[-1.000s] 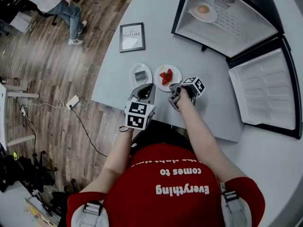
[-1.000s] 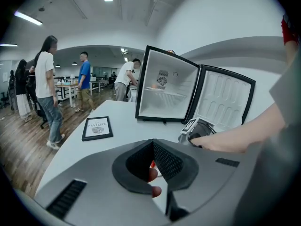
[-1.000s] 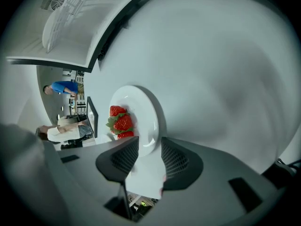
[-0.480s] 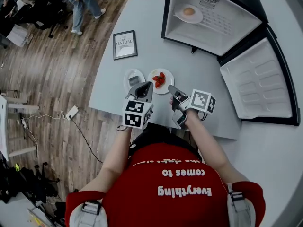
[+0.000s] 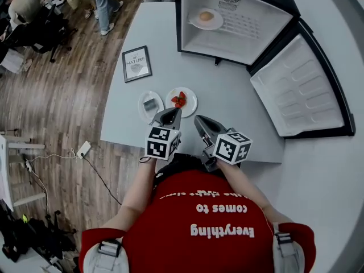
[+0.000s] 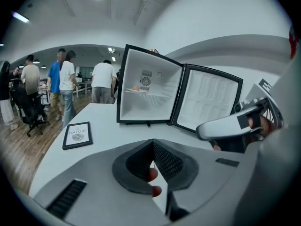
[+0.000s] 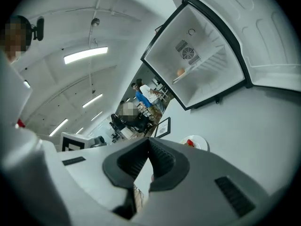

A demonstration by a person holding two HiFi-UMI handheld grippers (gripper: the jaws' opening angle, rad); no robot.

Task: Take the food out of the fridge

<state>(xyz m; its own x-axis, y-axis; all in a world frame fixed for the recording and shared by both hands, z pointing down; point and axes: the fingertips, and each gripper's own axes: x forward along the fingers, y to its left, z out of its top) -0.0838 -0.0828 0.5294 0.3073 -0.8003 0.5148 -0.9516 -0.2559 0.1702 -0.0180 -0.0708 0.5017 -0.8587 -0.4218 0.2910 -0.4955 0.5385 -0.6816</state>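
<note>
— How much is out of the fridge [image 5: 259, 36]?

— Two plates stand on the worktop [image 5: 233, 98], near the person's edge. One holds strawberries [image 5: 178, 99]. The one beside it holds a small grey item [image 5: 151, 103] that I can't identify. If both belong to the job, that part looks done.

— What's left inside?

— One plate with a round tan item [image 5: 206, 16], on the shelf, toward its left side. The rest of the fridge looks bare, and the door [image 5: 296, 90] hangs wide open. I'd say one fetch remains.

— Are the tongs carrying anything?

— No. The left tongs [image 5: 172, 114] are closed tip to tip with nothing gripped, and they hang just on the near side of the two plates. The right tongs [image 5: 198, 120] are pinched together and empty too. They are held beside the left pair, well apart from the fridge.

— So what's next?

— Probably a reach across the worktop to the shelf, with one pair spread to take that plate by its rim. It sits far back, so the plate will need to come out level to keep the item on it.
</note>
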